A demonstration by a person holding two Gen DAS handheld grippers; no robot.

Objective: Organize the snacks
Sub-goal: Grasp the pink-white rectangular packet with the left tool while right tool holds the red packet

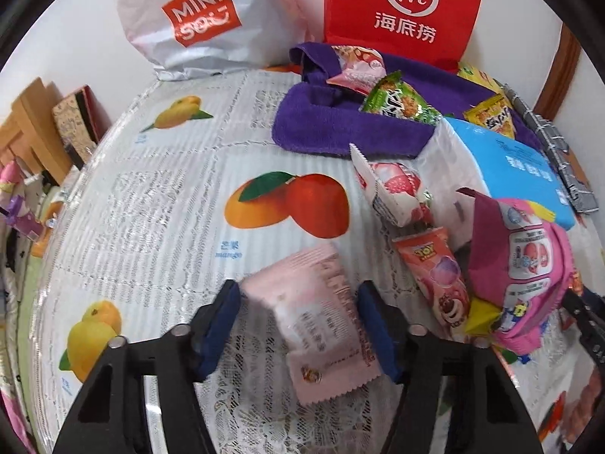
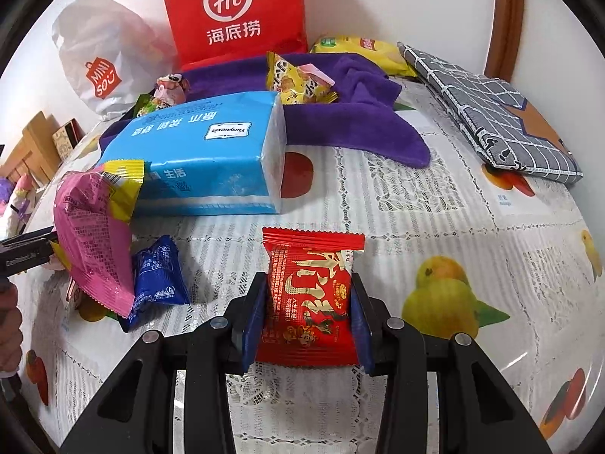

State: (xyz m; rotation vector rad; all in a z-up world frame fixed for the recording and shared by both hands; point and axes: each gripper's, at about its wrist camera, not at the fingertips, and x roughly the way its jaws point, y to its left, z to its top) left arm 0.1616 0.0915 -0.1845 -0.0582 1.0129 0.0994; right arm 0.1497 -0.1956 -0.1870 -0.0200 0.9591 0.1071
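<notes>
The worktop (image 2: 435,204) is covered by a white lace-patterned cloth printed with mangoes and oranges under a clear sheet, and it stands against a pale wall.

Nearest in the right wrist view, the right gripper (image 2: 308,314) is clamped on a red snack packet (image 2: 310,295), its blue pads pressing both side edges. The packet stands upright, long axis running away from the camera, crimped end pointing toward the far wall.

In the left wrist view, the left gripper (image 1: 298,321) brackets a pale pink snack packet (image 1: 321,317). The packet lies tilted, long axis roughly along the fingers, serrated end toward the camera. The pads seem to touch its edges, though the jaws look fairly wide, so whether it is actually gripped cannot be told.

Just left of the red packet lie a small blue packet (image 2: 159,280) and a large pink bag (image 2: 94,242). Behind them rests a blue tissue pack (image 2: 200,159), lying flat.

Farther back, a purple towel (image 2: 359,113) holds several small snacks, a grey checked cloth bag (image 2: 491,113) lies to the right, and a red paper bag (image 2: 234,11) and a white shopping bag (image 2: 98,64) stand against the wall.
</notes>
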